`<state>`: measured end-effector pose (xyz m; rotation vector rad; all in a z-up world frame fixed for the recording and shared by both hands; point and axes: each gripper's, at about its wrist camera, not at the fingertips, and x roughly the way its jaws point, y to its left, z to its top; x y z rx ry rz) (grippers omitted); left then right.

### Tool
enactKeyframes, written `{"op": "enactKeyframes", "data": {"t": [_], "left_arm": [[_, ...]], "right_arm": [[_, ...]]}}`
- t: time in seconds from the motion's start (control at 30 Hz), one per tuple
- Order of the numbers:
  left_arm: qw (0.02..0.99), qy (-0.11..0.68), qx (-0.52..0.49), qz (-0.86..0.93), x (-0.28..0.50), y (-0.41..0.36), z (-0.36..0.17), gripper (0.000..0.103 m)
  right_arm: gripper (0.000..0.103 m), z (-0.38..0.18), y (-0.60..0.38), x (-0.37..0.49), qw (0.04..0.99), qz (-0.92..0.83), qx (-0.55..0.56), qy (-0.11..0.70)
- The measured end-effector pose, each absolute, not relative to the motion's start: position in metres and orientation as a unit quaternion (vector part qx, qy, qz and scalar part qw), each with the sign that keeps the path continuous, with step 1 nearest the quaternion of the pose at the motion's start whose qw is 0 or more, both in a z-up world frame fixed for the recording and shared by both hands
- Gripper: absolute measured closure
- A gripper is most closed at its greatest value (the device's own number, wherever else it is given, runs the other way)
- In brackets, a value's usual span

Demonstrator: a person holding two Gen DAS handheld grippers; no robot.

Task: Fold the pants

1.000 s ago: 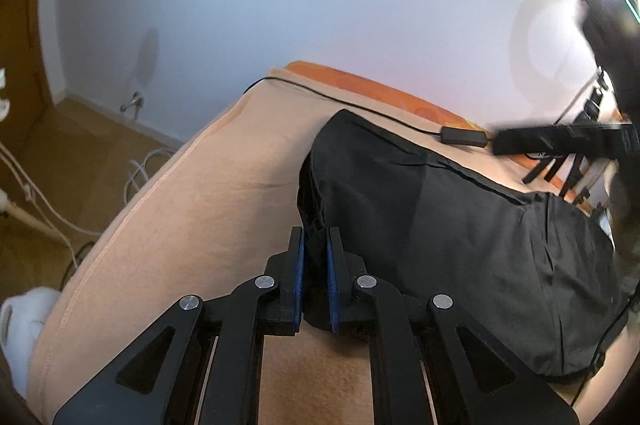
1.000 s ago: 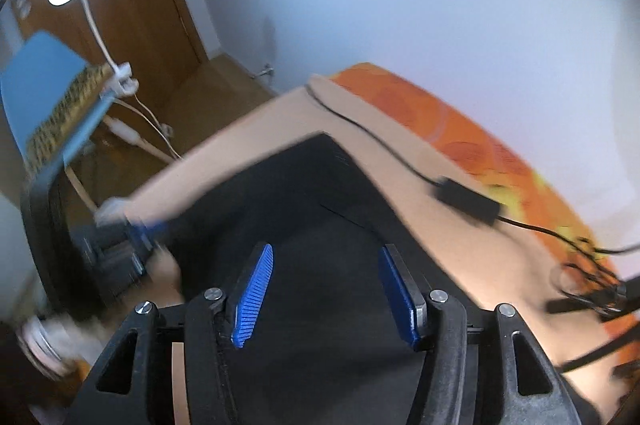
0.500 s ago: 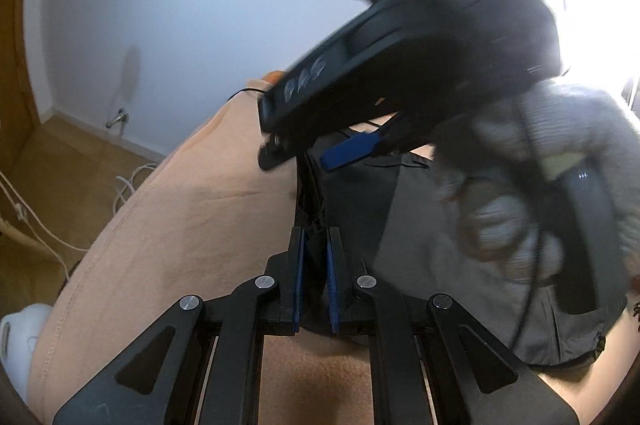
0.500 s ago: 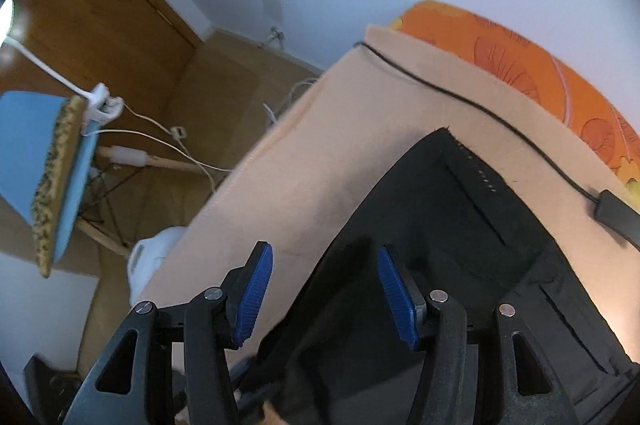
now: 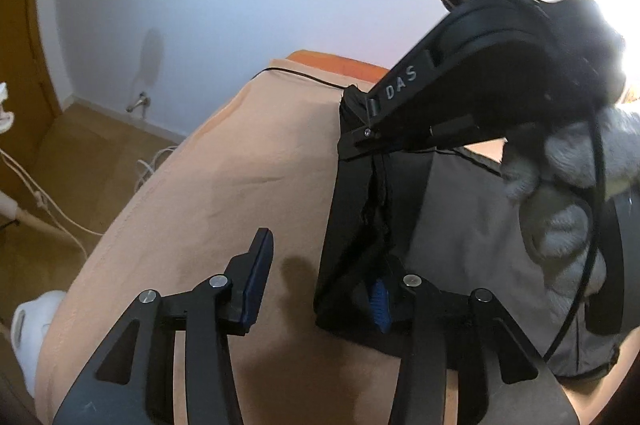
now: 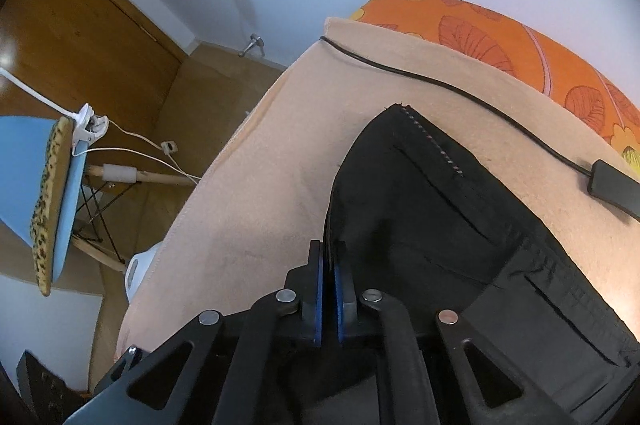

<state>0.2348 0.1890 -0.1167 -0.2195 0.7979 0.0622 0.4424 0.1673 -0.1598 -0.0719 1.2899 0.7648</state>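
While the left gripper [image 5: 316, 289] shows its jaws spread wide, the folded black fabric pants [image 5: 360, 209] lie just right of the gap on the peach blanket-covered bed [image 5: 224, 185], the right jaw's blue pad touching their edge. Seen from the right gripper [image 6: 329, 289], the jaws are clamped together on the pants' near edge. Lifting that edge evenly, without dragging lower layers, would probably keep the fold square.
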Motion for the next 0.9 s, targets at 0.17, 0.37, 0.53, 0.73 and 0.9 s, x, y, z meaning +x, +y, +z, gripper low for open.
{"op": "enactKeyframes", "data": {"t": [0.17, 0.37, 0.53, 0.73, 0.9], "left_arm": [[0.911, 0.389, -0.134, 0.008, 0.24, 0.188, -0.118, 0.101], [0.92, 0.365, -0.141, -0.021, 0.228, 0.175, -0.096, 0.101], [0.926, 0.353, -0.126, -0.054, 0.216, 0.14, -0.069, 0.101], [0.923, 0.359, -0.105, -0.094, 0.205, 0.095, -0.051, 0.101], [0.917, 0.365, -0.107, -0.119, 0.194, 0.059, -0.041, 0.101]], "right_arm": [[0.102, -0.15, 0.158, 0.443, 0.736, 0.358, -0.025, 0.574], [0.102, -0.129, 0.138, 0.437, 0.753, 0.361, -0.027, 0.55], [0.102, -0.1, 0.103, 0.429, 0.771, 0.36, -0.023, 0.524], [0.102, -0.069, 0.05, 0.421, 0.791, 0.346, -0.02, 0.504], [0.102, -0.057, 0.004, 0.415, 0.801, 0.333, -0.015, 0.498]]}}
